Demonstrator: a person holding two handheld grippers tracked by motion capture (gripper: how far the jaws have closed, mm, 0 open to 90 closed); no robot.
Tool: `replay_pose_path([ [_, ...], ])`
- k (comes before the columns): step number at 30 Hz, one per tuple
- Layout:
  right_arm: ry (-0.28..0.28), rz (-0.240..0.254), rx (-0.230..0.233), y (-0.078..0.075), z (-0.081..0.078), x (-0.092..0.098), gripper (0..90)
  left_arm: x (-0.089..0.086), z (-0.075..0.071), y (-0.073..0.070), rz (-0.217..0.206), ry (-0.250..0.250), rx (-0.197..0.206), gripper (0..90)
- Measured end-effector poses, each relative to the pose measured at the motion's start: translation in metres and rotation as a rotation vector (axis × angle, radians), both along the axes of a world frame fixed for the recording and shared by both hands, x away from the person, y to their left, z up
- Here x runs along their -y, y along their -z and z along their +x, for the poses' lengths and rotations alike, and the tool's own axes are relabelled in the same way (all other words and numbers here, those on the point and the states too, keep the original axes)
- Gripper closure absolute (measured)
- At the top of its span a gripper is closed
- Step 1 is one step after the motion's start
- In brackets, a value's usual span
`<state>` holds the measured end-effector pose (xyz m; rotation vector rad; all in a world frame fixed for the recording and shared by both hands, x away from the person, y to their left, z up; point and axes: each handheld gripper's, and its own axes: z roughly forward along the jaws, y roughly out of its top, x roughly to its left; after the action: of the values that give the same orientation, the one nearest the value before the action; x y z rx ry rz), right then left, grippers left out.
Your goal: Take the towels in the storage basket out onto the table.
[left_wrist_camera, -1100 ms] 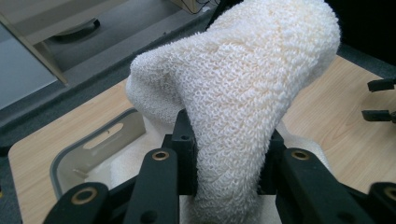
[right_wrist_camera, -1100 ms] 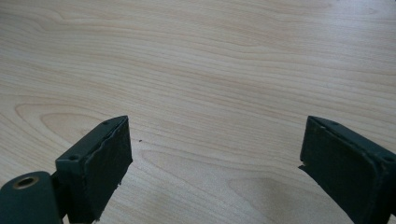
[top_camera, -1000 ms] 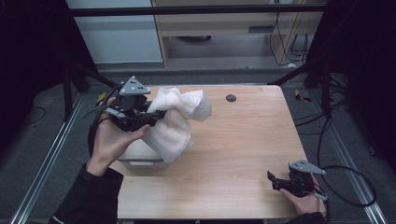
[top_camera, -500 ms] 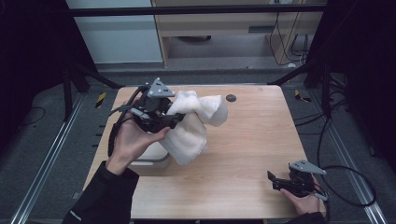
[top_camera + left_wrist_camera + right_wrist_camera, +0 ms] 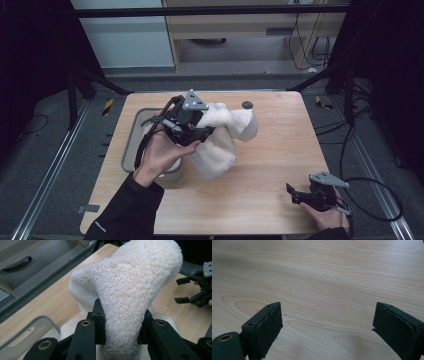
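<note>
My left gripper (image 5: 207, 134) is clenched on the cream towel (image 5: 220, 142): in the left gripper view both black jaws press into a thick fold of the towel (image 5: 130, 287), which bulges above and beyond them. From the high view I read the towel as lifted, bunched and hanging from the jaws over the left half of the tabletop (image 5: 270, 205), nearer the far edge than the near one. Its lower end reaches toward the wood just beside the grey bin (image 5: 131, 142), which sits against the left edge. My left hand (image 5: 160, 155) grips the tool from below. A small dark disc (image 5: 247, 104) lies at the far edge, just beyond the towel.

My right gripper (image 5: 296, 195) rests near the near right corner, well apart from the towel. In the right gripper view its jaws stand wide apart over bare wood (image 5: 324, 285), released and holding nothing.
</note>
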<state>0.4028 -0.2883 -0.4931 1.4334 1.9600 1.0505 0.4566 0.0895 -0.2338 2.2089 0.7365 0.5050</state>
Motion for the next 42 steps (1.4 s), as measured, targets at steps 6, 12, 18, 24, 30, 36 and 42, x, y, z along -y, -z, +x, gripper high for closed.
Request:
replay_pose_path([
  [6, -0.001, -0.004, 0.007, 0.0, 0.0, 0.0, 8.8, 0.01, 0.005, 0.015, 0.014, 0.017, -0.023, 67.9],
  [12, -0.007, -0.009, 0.013, 0.001, 0.0, 0.0, 8.8, 0.021, 0.008, 0.028, 0.021, 0.04, -0.039, 67.8],
  [18, -0.012, -0.017, 0.018, 0.001, 0.0, 0.0, 8.8, 0.03, 0.011, 0.04, 0.034, 0.06, -0.056, 67.7],
  [24, -0.011, -0.014, 0.009, 0.001, 0.0, -0.001, 8.8, 0.037, 0.014, 0.052, 0.045, 0.07, -0.073, 67.7],
  [30, -0.01, -0.016, 0.009, 0.002, 0.0, -0.001, 8.8, 0.044, 0.018, 0.065, 0.063, 0.086, -0.089, 67.6],
  [36, -0.011, -0.028, 0.017, 0.002, 0.001, 0.0, 8.8, 0.051, 0.02, 0.077, 0.065, 0.093, -0.107, 67.6],
  [42, -0.011, -0.025, 0.014, 0.002, 0.001, 0.0, 8.8, 0.055, 0.021, 0.09, 0.069, 0.1, -0.119, 67.4],
])
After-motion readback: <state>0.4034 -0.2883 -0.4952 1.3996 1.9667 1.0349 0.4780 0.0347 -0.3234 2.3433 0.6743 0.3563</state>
